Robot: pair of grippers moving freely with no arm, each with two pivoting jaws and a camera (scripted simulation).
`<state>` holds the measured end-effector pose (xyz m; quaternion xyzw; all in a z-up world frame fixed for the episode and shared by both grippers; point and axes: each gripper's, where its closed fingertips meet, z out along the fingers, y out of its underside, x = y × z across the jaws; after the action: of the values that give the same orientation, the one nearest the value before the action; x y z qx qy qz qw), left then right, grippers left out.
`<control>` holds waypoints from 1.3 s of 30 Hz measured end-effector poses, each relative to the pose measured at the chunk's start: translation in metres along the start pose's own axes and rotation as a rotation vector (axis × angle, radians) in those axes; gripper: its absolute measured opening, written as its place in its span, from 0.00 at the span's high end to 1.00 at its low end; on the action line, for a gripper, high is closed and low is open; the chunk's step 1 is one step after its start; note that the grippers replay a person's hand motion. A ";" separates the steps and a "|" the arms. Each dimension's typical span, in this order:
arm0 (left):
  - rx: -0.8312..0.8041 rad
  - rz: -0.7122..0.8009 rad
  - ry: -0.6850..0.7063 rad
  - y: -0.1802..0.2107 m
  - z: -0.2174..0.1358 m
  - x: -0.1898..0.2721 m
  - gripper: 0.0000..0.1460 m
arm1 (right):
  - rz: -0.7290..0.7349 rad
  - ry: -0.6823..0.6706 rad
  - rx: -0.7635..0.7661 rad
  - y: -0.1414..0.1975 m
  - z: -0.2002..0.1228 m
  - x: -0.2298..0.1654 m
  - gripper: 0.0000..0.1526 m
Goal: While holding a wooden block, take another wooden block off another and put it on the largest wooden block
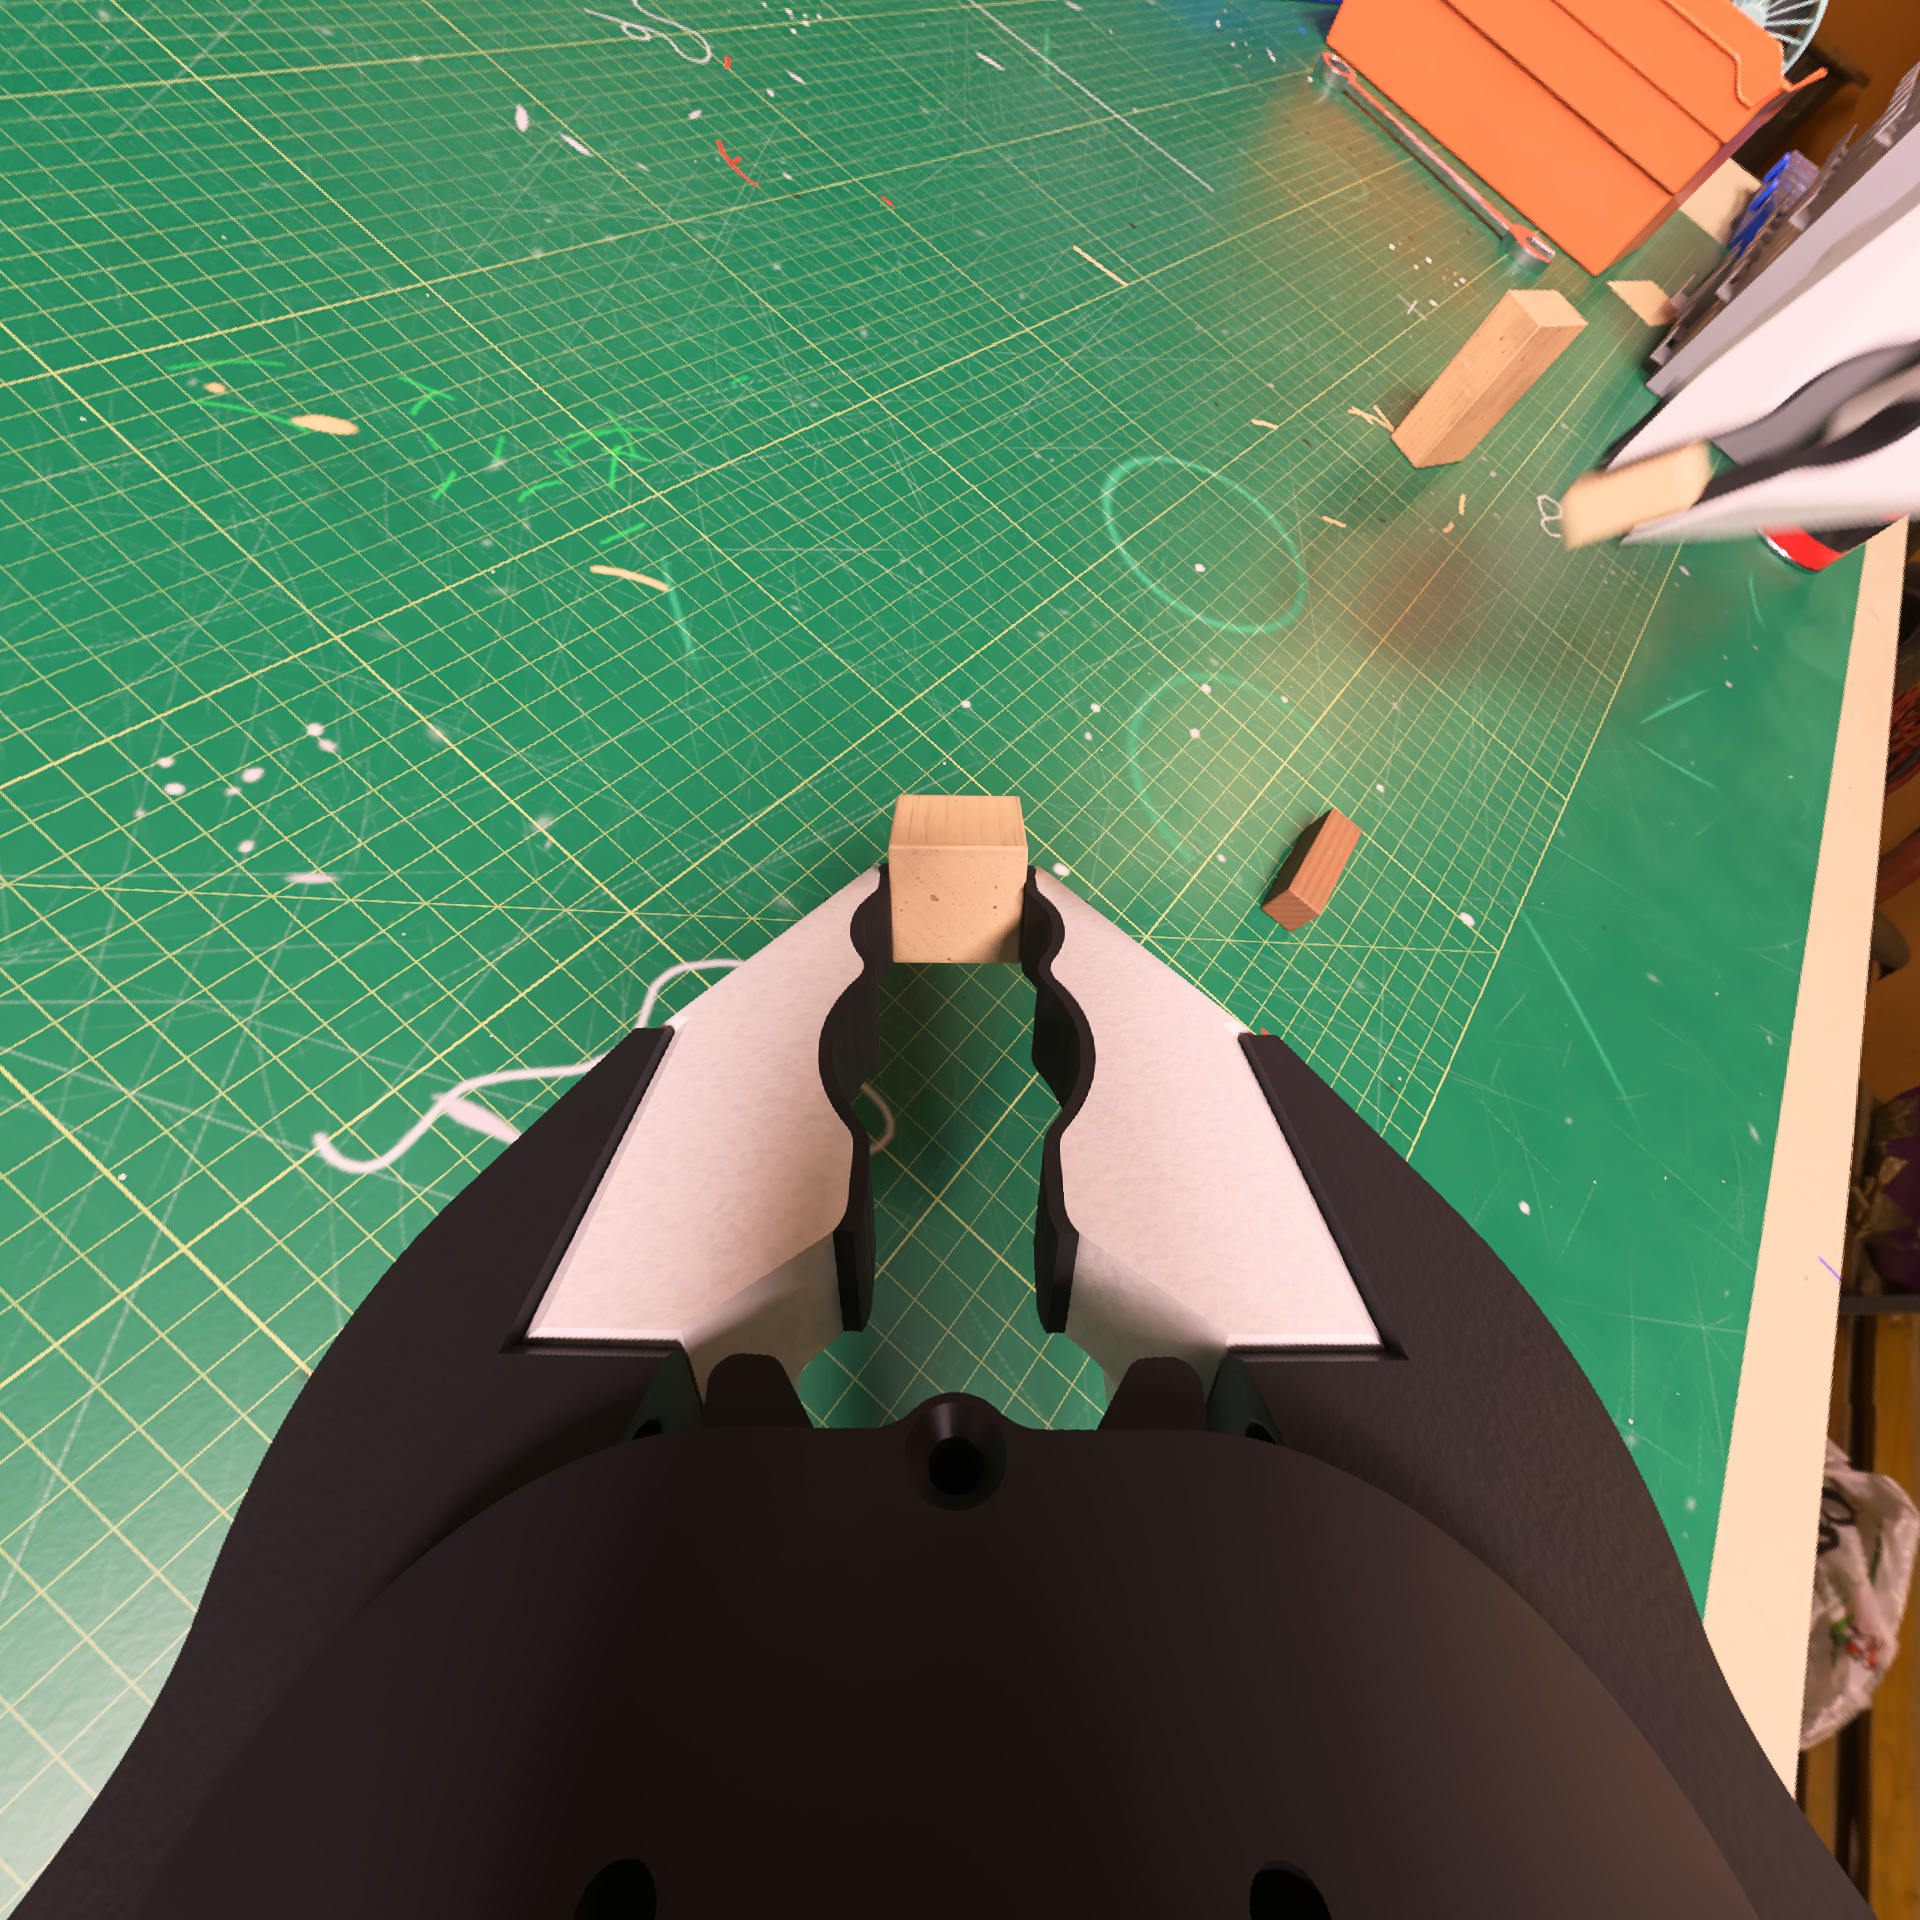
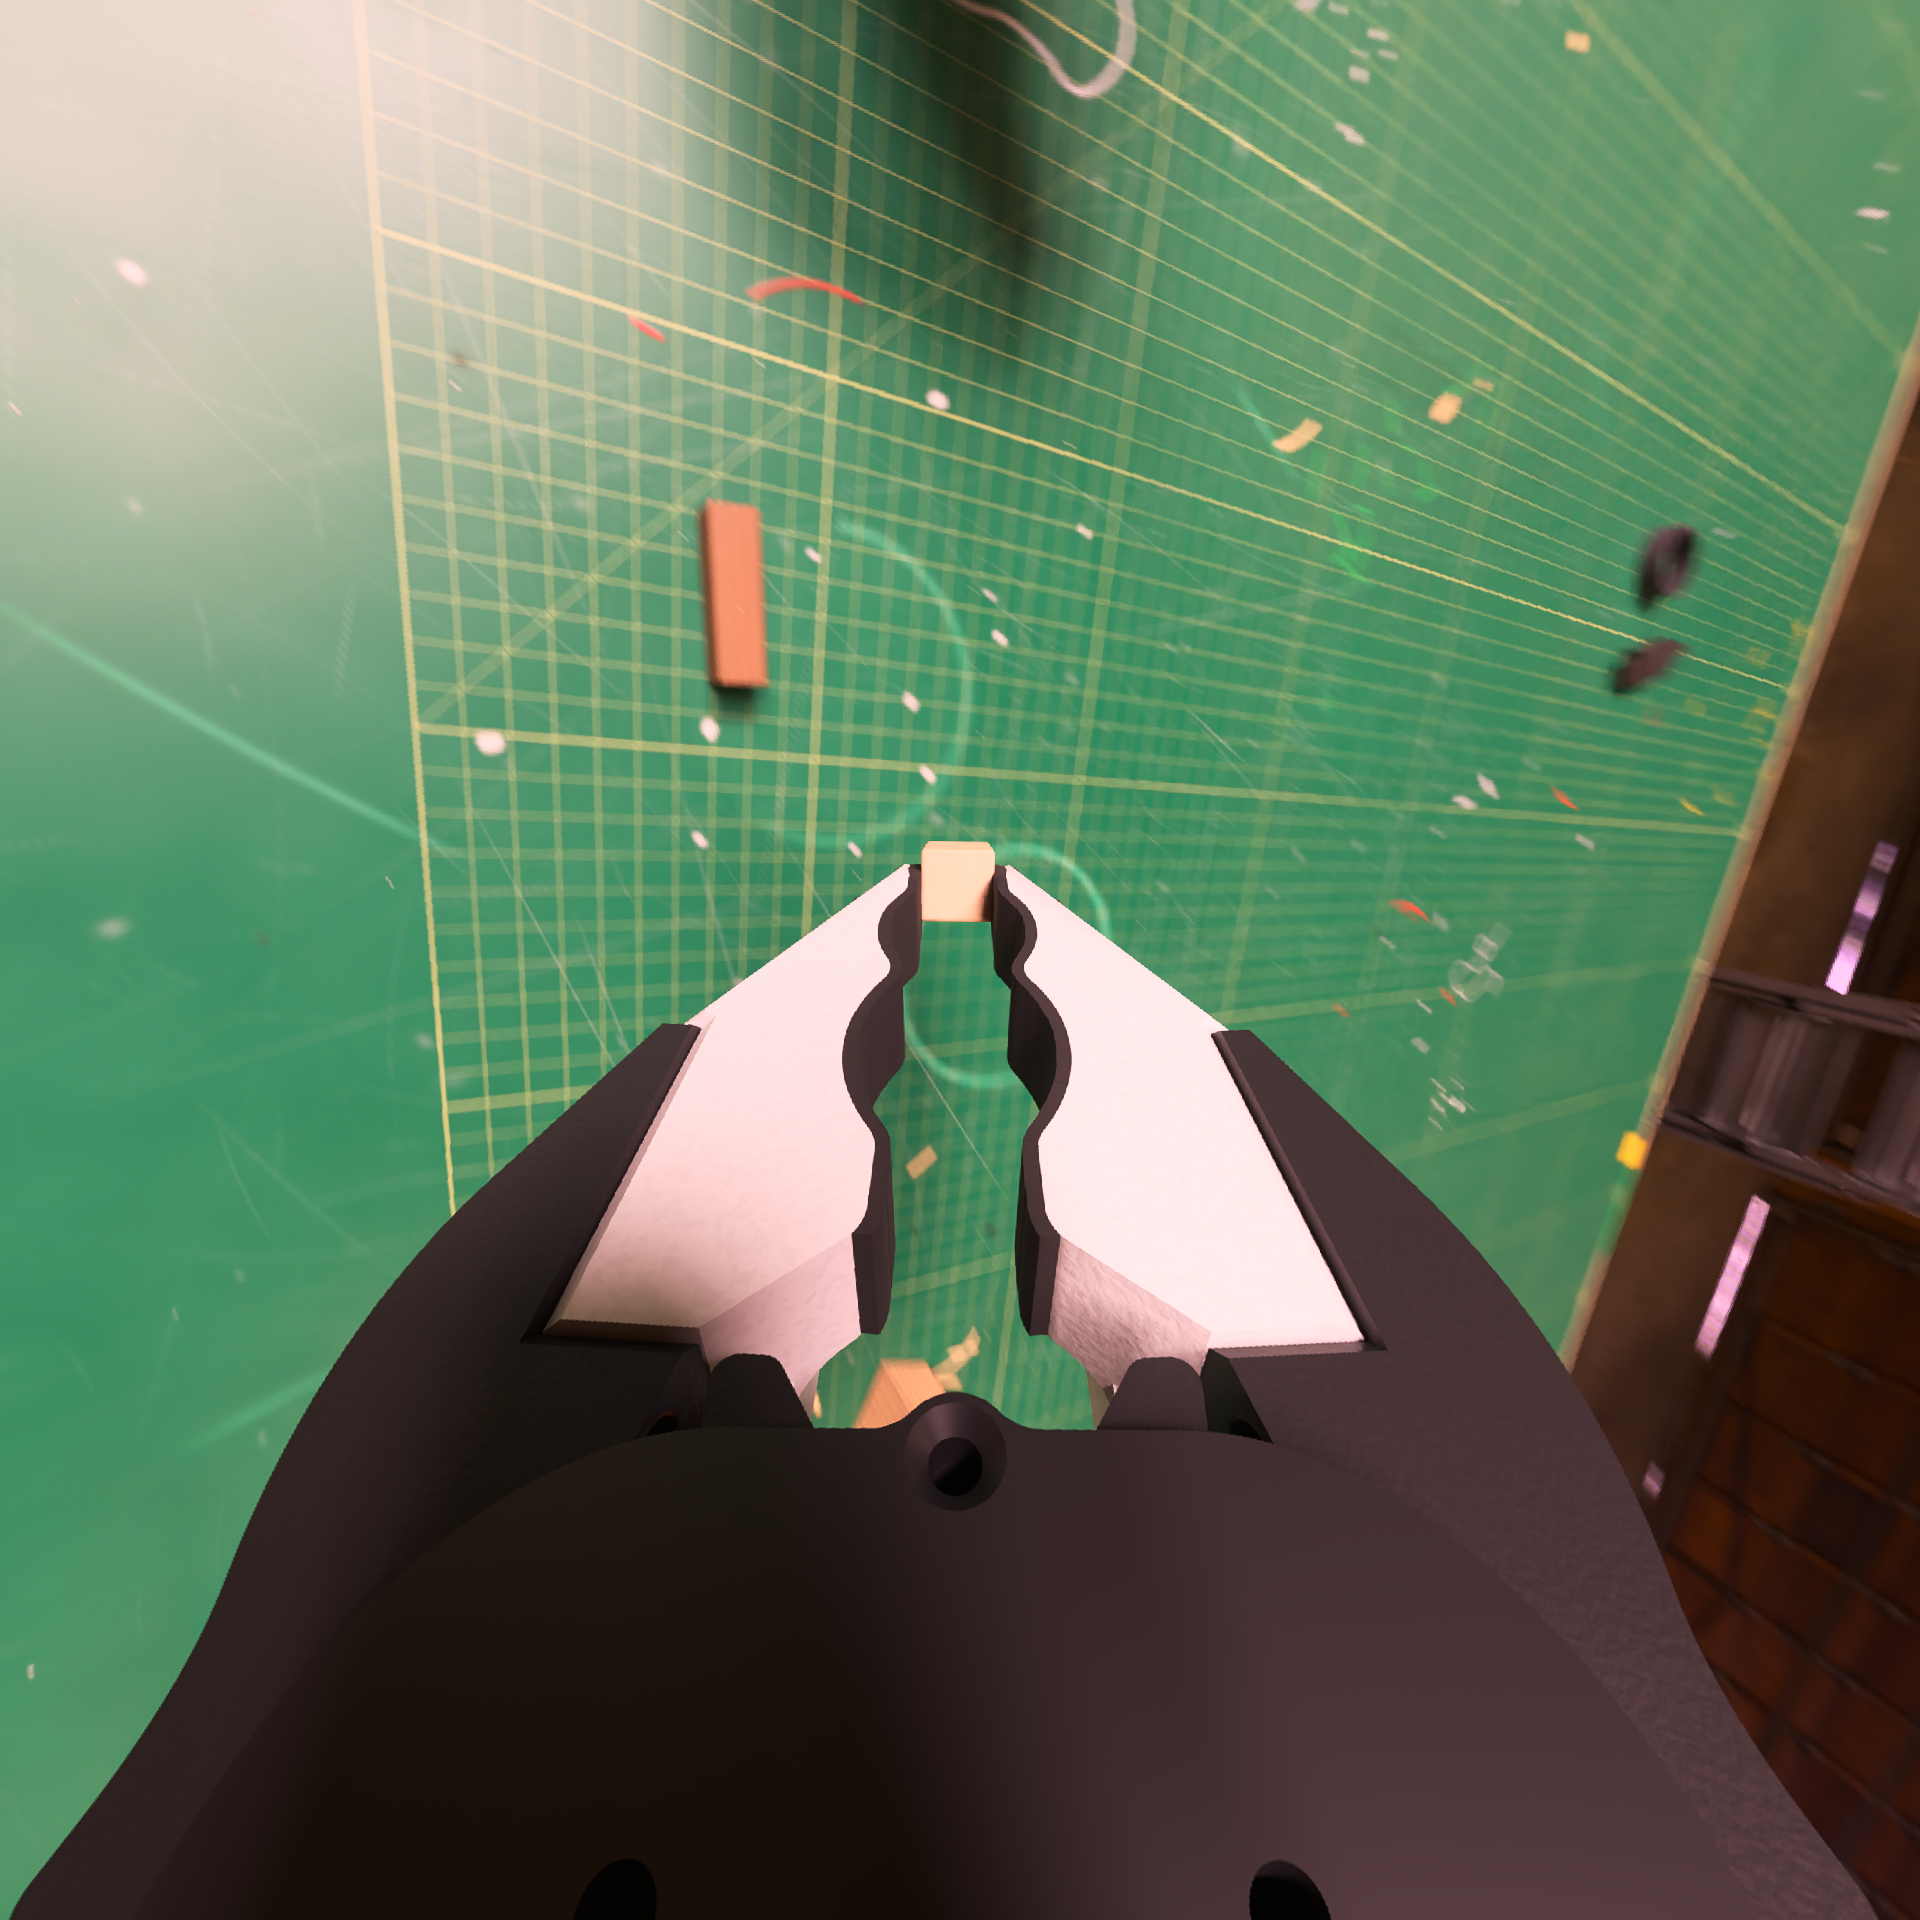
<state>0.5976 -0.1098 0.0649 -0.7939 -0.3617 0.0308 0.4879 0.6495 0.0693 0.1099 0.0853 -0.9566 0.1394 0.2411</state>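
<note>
Two blocks gripped, one per gripper, above the green worktop (image 1: 520, 623).

A pale cube (image 1: 957, 883) is pinched by the left gripper (image 1: 957, 914); a smaller pale block (image 2: 957, 881) is clamped in the right gripper (image 2: 957, 904). Farther off, a small brown block (image 1: 1311, 871) and the largest block (image 1: 1486, 379) are lying flat.

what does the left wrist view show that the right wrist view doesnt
Only the left wrist view shows the left gripper shut on a pale cube, the large pale block lying whole and the orange box.

Only the right wrist view shows two black bits.

Both show the reddish block, the green mat and the right gripper holding a small pale block.
</note>
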 end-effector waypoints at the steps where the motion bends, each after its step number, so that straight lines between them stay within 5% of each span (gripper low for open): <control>1: -0.002 0.003 -0.001 0.000 0.000 0.000 0.84 | -0.001 0.036 -0.015 0.005 -0.015 0.008 0.92; 7: -0.004 0.003 -0.002 0.001 0.001 0.001 0.84 | 0.035 0.259 -0.185 0.055 -0.108 0.052 0.92; 13: -0.007 0.004 -0.003 0.001 0.002 0.001 0.84 | 0.233 0.219 -0.329 0.142 -0.143 0.039 0.92; 23: -0.029 0.024 0.000 0.003 0.010 0.007 0.84 | 0.447 -0.107 -0.329 0.234 -0.089 0.019 0.92; 31: -0.022 0.013 -0.006 0.004 0.006 0.004 0.84 | 0.483 -0.355 -0.324 0.252 -0.045 0.012 0.92; 39: -0.022 0.008 -0.002 0.005 0.006 0.004 0.84 | 0.527 -0.425 -0.283 0.252 -0.024 0.004 0.91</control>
<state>0.6007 -0.1044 0.0591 -0.8007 -0.3594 0.0297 0.4784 0.5982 0.3146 0.0756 -0.1712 -0.9843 0.0421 0.0023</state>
